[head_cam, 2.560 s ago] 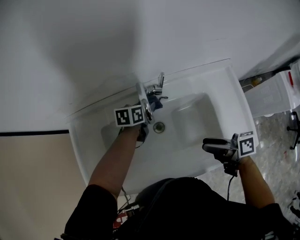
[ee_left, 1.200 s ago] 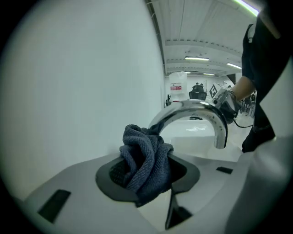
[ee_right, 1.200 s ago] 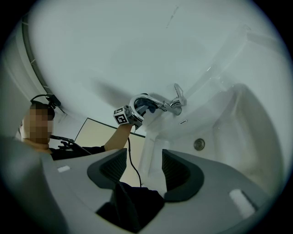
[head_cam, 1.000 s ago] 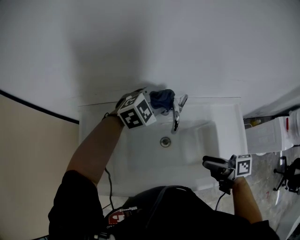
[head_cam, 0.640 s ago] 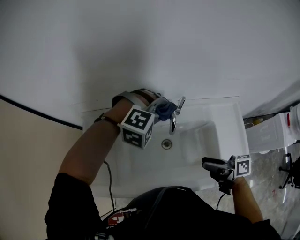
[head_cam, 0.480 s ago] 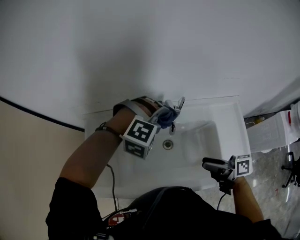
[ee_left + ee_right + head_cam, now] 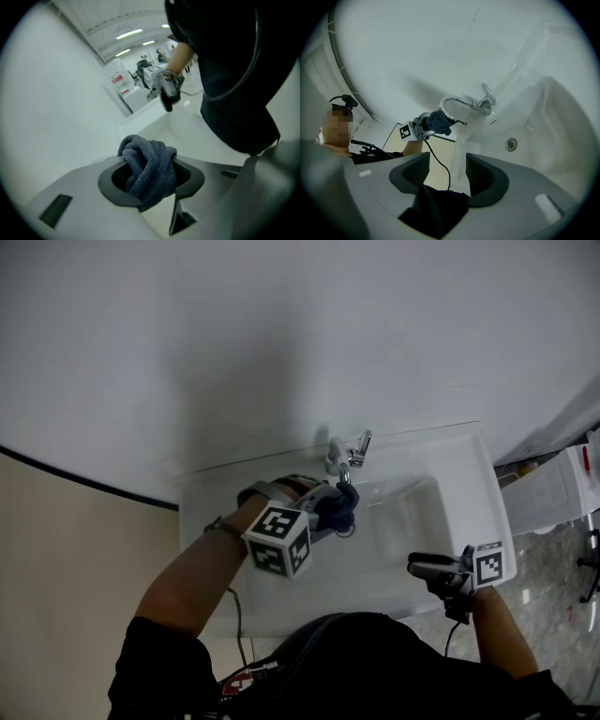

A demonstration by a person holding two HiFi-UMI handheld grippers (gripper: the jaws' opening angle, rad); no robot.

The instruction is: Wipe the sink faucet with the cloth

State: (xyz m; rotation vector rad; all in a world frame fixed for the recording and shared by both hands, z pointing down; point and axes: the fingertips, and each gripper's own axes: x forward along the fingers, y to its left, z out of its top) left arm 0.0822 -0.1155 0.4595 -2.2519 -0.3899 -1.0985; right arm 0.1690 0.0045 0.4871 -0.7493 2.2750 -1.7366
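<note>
Presently: person's forearm (image 7: 192, 582) enters from lower left, angled up-right across the front edge of the sink (image 7: 464, 491). At its end the left claw (image 7: 328, 512) points steeply down over the basin, jaws clamped on the cloth (image 7: 343, 502), which is blue-grey, bunched, ribbed weave. Left gripper view confirms the wad is pinched btwn both pads, w/ folds spilling out above and below them. Cloth pos.: right at the outlet end of the faucet (image 7: 338, 457) spout, over the basin. It appears to touch the tip, but contact is not certain from any view. Faucet: chrome, curved spout, lever handle to its right, mounted on rear deck of sink against the wall. Drain (image 7: 511, 144) shows in basin floor, right of the cloth per right gripper view. Further right, the right claw (image 7: 419, 567) sits at the sink's front-right corner, roughly level, aimed left toward the faucet. Its jaws are parted, pads bare, nothing gripped; only sink edge and dark clothing seen beyond them. It is well apart from left claw and cloth.
</note>
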